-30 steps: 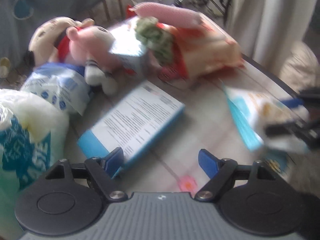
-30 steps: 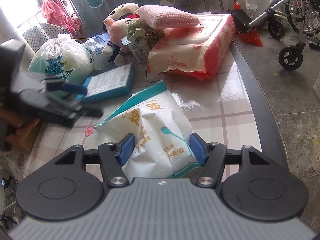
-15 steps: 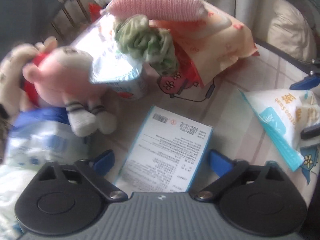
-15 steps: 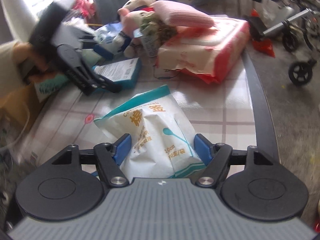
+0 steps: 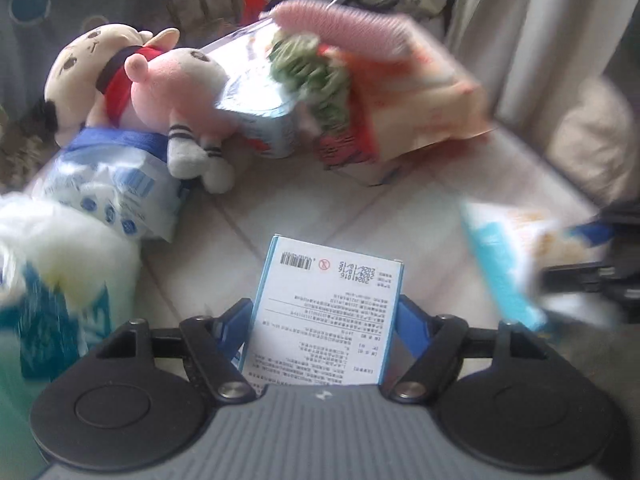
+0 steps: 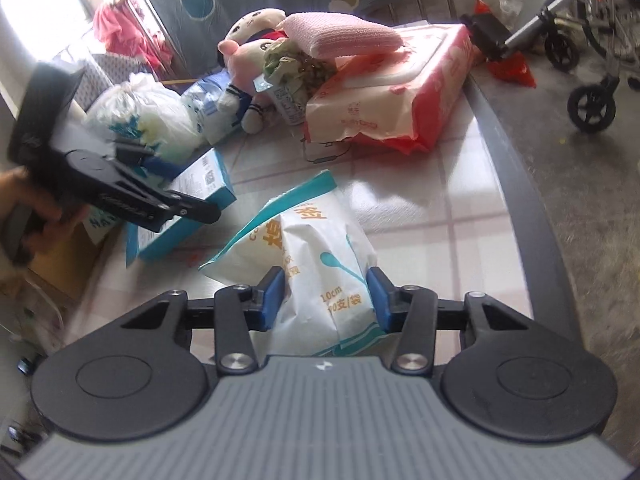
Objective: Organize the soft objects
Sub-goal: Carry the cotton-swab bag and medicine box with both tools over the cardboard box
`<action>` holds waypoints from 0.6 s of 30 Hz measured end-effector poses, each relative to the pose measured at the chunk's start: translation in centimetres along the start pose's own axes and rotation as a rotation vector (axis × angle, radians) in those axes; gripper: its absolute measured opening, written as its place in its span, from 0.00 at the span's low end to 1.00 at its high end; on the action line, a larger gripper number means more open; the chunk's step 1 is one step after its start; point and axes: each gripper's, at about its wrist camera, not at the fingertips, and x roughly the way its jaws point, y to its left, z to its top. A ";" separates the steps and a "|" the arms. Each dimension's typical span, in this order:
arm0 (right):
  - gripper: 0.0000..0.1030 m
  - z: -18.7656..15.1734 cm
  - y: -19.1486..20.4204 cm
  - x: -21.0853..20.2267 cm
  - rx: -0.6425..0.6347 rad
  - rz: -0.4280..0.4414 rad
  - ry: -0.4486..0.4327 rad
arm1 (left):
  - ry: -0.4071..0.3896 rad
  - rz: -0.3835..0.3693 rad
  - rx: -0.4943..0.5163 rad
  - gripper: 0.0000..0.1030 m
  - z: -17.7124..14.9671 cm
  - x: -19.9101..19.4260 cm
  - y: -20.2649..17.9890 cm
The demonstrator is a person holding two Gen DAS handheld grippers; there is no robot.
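Handling first: cotton swab bag (image 6: 320, 264) is a light, crinkly plastic pouch, soft and compressible, slippery film, nothing fragile; best taken across its narrow bottom end, where the right claw (image 6: 326, 300) already has it. Blue pads press both sides of the bag, film bunched between them, jaws just been closing in on it, so I judge it pinched. Bag's long axis runs away from the right claw toward the red-and-cream pack (image 6: 396, 92), teal sealed top pointing that way and tipped a bit toward the blue box (image 6: 188, 204); it lies on the tiled worktop (image 6: 440, 208) between box and the worktop's dark rim. Blue box is stiff light card, flat, holds shape, grip across the short width works. Left claw (image 5: 322, 328) does that: fingers touch both long edges of the box's near end, jaws just been closing onto it, so gripped. Box's long axis points away from the left claw toward the pink plush pig (image 5: 172, 84), barcode end farthest; from the right wrist view one end looks lifted, not certain. Beyond the box: pig leaning on a beige plush (image 5: 76, 72), pink sponge (image 6: 340, 36) on top of the red-and-cream pack, white plastic bag (image 6: 140, 116) just beside the box. Person's hand (image 6: 36, 208) holds the left claw's grip.
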 end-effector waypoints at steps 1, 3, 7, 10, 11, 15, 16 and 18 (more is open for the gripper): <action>0.43 -0.2 0.1 -0.4 0.024 0.014 -0.010 | -0.017 -0.028 -0.010 0.74 -0.4 -1.1 0.0; 0.43 -0.5 0.8 -1.1 0.050 0.055 -0.018 | -0.057 -0.056 -0.026 0.74 -1.3 -3.6 0.1; 0.43 -0.4 4.5 -3.2 0.011 0.116 -0.061 | -0.159 -0.080 -0.127 0.74 -3.7 -9.3 1.3; 0.43 0.7 8.0 -4.3 0.006 0.196 -0.072 | -0.258 -0.086 -0.202 0.74 -5.7 -15.2 3.8; 0.43 1.2 9.4 -4.5 0.003 0.224 -0.071 | -0.288 -0.079 -0.223 0.74 -6.6 -17.2 4.7; 0.44 3.9 15.4 -3.8 -0.006 0.343 -0.080 | -0.354 0.045 -0.301 0.74 -10.3 -24.3 9.1; 0.44 4.9 17.1 -3.3 -0.009 0.374 -0.078 | -0.355 0.079 -0.333 0.74 -11.2 -25.5 10.6; 0.44 6.8 20.6 -1.9 -0.012 0.427 -0.072 | -0.355 0.139 -0.411 0.74 -13.2 -27.1 13.9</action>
